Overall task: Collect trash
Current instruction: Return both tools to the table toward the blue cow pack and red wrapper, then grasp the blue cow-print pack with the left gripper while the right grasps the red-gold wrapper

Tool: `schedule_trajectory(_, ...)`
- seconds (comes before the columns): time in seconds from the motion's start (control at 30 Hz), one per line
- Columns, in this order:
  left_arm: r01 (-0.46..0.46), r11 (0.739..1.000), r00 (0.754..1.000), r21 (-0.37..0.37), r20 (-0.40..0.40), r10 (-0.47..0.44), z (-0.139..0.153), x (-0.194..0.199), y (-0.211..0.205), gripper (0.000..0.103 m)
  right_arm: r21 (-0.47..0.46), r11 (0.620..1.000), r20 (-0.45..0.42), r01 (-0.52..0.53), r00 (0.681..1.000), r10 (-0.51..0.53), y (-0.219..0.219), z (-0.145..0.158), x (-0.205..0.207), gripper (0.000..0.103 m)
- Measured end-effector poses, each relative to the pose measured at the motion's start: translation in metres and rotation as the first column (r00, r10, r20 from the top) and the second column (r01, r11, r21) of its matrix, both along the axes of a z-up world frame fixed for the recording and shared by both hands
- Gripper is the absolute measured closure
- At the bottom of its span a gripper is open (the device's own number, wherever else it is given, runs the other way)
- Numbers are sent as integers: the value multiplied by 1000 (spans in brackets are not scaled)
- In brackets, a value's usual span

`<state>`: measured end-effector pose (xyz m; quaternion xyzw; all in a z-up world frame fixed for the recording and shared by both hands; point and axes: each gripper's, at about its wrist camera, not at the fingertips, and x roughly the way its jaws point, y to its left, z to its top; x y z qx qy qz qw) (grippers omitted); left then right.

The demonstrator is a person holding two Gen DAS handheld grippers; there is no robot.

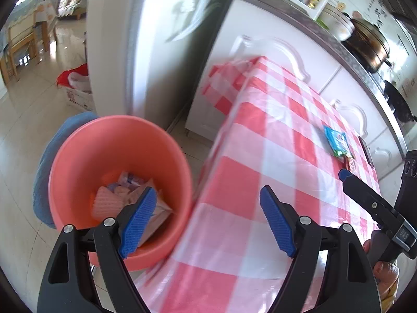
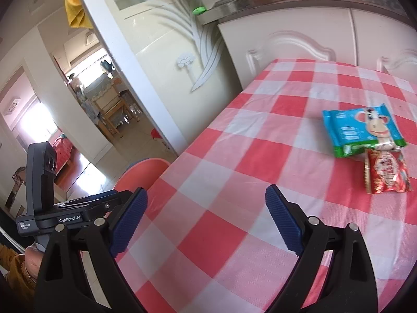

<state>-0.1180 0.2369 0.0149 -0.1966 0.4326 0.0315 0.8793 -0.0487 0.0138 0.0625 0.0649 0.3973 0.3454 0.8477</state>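
A salmon-pink bin stands on the floor beside the table's left edge, with several wrappers in its bottom; its rim shows in the right wrist view. My left gripper is open and empty, over the bin's right rim and the table edge. A blue and green wrapper and a red wrapper lie side by side on the red-checked tablecloth; both show small in the left wrist view. My right gripper is open and empty above the cloth, short of the wrappers.
White cabinets with a steel worktop stand behind the table, with pots on top. A white fridge stands left of the table. A blue cloth lies behind the bin. My right gripper's finger shows at right.
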Motion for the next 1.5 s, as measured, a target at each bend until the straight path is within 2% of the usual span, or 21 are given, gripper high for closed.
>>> schedule_trajectory(0.53,138,988,990,73,-9,-138,24,22,-78,22,62,987,31,147,988,-149,-85,11,7,11)
schedule_trajectory(0.67,171,981,985,89,-6,-172,28,29,-98,16,57,974,38,219,975,-221,-119,15,15,11)
schedule_trajectory(0.8,213,972,977,100,-5,-213,29,35,-117,15,16,955,0,297,955,-297,-152,8,31,11)
schedule_trajectory(0.93,249,963,968,107,-13,-249,26,42,-131,15,-34,950,-45,312,949,-313,-167,-3,45,11)
schedule_trajectory(1.23,277,957,961,88,-27,-276,20,57,-138,15,-185,952,-59,245,964,-260,-144,-22,69,11)
schedule_trajectory(1.43,282,956,959,83,-17,-282,21,63,-137,15,-306,922,20,238,970,-244,-128,-26,73,24)
schedule_trajectory(1.5,289,954,957,78,-11,-289,22,67,-139,15,-346,907,50,240,970,-237,-125,-28,71,32)
